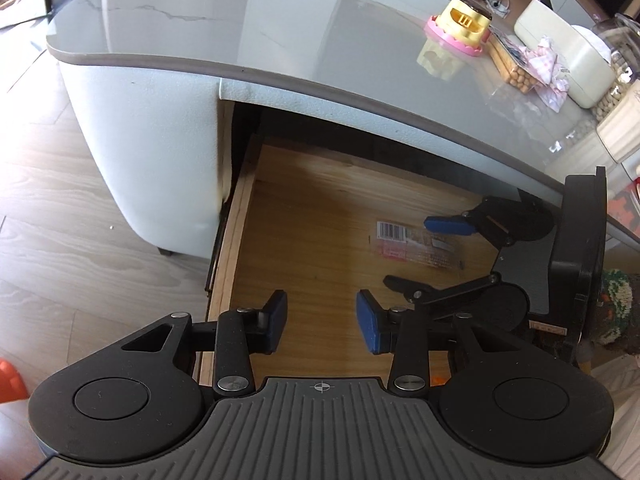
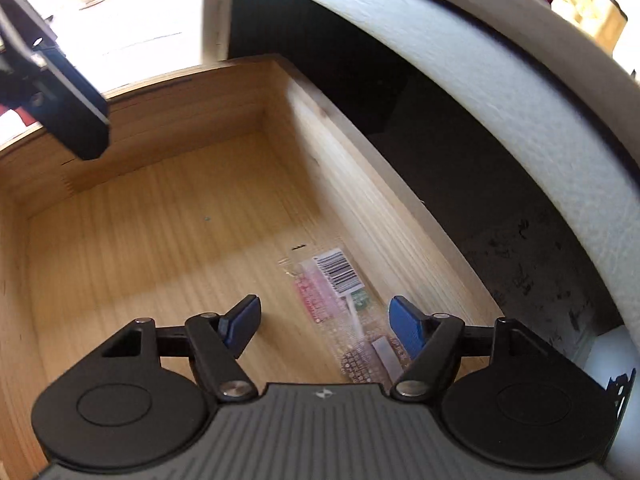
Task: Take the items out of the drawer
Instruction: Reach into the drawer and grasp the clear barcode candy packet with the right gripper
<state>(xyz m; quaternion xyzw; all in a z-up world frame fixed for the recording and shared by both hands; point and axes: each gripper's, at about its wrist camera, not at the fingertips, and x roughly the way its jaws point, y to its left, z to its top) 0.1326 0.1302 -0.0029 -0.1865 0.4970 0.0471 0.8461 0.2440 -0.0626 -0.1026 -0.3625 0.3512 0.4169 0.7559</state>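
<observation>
Open drawer (image 1: 320,200) floor mostly bare, tabletop (image 1: 240,40) overhanging its rear, packet (image 2: 340,304) by wall

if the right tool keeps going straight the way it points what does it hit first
Most likely the clear packet with the barcode label, lying flat on the drawer floor between the open fingers of the right tool. Depth is unclear.

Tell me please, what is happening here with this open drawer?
A person holds two grippers over an open wooden drawer under a grey tabletop. The right gripper is down inside the drawer, open, with its blue pads on either side of a flat clear packet with a barcode label, which lies on the drawer floor, not yet gripped. The left gripper hovers open at the drawer's front and holds nothing. A few other items, among them a yellow and pink toy, are on the tabletop.
</observation>
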